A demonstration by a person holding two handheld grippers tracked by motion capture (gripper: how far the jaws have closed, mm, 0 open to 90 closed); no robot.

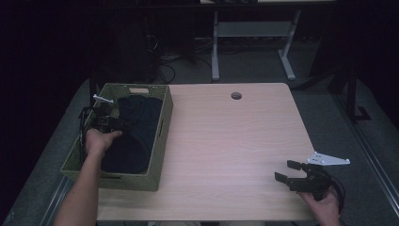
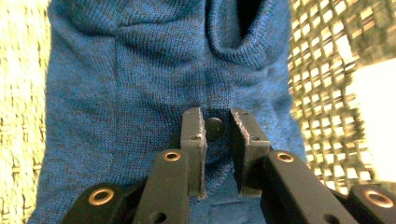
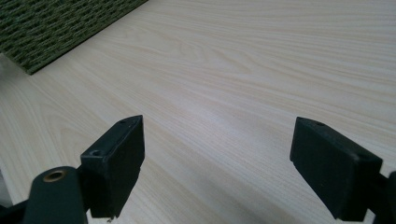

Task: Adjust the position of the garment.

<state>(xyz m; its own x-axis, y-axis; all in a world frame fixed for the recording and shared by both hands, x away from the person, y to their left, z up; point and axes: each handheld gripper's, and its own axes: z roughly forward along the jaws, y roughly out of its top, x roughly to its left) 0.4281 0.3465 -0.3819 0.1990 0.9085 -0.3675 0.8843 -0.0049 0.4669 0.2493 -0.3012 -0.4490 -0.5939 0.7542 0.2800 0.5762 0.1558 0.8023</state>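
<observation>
A pale wooden table (image 1: 235, 141) is taking up most of the high view, and its broad middle is lying bare. A green woven basket (image 1: 162, 136) is sitting along its left edge, within easy reach of the person's left arm. A dark blue knitted garment (image 1: 136, 132) is lying inside the basket, loosely folded and covering most of the bottom; in the left gripper view the knit (image 2: 116, 84) is spreading between the woven walls (image 2: 322, 70), with a rolled opening near the top.

The left gripper (image 1: 106, 123) is reaching down into the basket over the garment. Its jaws are standing close together with a narrow gap between them, and through that gap a small dark round thing (image 2: 214, 128), perhaps a button, is showing. The jaws seem to be closing on a fold of the fabric, yet whether they are actually pinching it cannot be told. Judging by this, the step in hand is taking hold of the garment to lift it out.

The right gripper (image 1: 288, 172) is hovering low over the table's near right corner, well apart from the basket. Its jaws are spread wide with nothing between them, as the right gripper view shows over bare wood (image 3: 243, 70), probably waiting to help once the garment comes across.
</observation>
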